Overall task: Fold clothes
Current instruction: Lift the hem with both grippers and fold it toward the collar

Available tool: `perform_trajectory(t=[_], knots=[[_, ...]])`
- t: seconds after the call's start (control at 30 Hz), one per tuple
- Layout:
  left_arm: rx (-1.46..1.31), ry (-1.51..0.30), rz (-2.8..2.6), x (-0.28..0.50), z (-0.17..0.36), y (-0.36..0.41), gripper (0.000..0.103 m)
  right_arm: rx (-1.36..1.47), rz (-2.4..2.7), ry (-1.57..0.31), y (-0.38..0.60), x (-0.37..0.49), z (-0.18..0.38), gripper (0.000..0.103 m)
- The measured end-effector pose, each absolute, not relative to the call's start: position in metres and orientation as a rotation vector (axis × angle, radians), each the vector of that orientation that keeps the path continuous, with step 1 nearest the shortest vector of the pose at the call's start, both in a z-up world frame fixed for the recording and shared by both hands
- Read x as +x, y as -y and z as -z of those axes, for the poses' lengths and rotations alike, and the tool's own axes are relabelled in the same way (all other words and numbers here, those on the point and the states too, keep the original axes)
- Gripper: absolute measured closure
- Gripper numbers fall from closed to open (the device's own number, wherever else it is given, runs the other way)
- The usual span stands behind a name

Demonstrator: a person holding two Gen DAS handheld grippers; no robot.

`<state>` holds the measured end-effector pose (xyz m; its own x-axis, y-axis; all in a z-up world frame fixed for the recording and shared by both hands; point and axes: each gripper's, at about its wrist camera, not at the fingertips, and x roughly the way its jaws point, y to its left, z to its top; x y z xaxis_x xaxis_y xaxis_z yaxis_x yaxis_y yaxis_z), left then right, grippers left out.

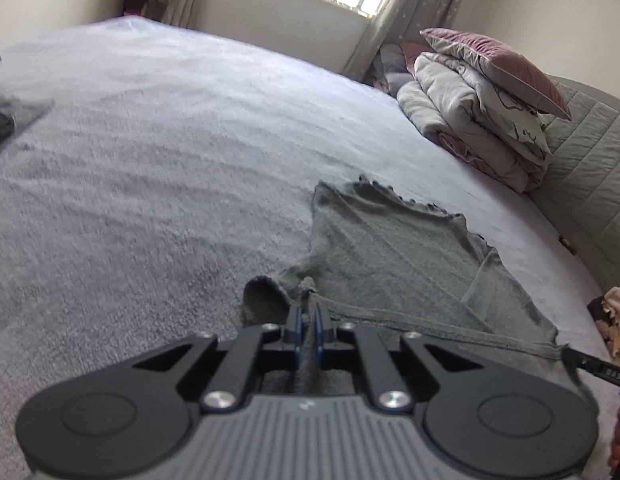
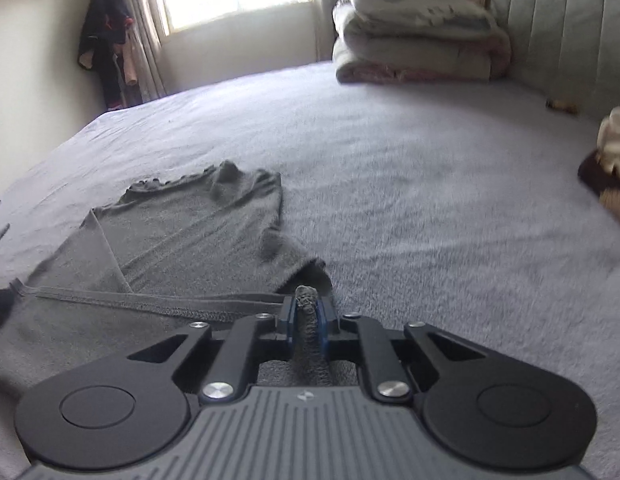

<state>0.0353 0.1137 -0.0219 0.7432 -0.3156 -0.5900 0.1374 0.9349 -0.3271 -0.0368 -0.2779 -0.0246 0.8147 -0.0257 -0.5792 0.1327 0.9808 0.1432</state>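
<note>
A grey knit top (image 1: 393, 256) with a frilled hem lies spread on the pale bed cover (image 1: 150, 160). My left gripper (image 1: 308, 320) is shut on a bunched edge of the grey top at its near left corner, cloth pinched between the blue pads. In the right wrist view the same grey top (image 2: 182, 228) stretches away to the left, and my right gripper (image 2: 308, 312) is shut on a rolled fold of it at the near right corner. A stitched seam runs taut between the two held corners. The tip of the right gripper (image 1: 597, 372) shows at the left view's right edge.
Folded quilts and a pink pillow (image 1: 489, 96) are stacked by the padded headboard (image 1: 589, 168). A grey garment (image 1: 10, 116) lies at the bed's far left. A brown and cream cloth (image 2: 609, 168) lies at the right. Clothes (image 2: 106, 44) hang by the curtained window.
</note>
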Motion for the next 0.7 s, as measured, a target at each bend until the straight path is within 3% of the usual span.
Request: perform_trajectory(t=[0.4,0.7], knots=[[-0.118,-0.468,0.123,0.042,0.004,-0.091,0.097,0.092,0.183,-0.429,0.273,-0.011,0.014,0.094],[-0.045,-0.447,0.070,0.094,0.008,-0.082,0.097,0.068,0.223,-0.430,0.287,0.050,0.023,0.094]])
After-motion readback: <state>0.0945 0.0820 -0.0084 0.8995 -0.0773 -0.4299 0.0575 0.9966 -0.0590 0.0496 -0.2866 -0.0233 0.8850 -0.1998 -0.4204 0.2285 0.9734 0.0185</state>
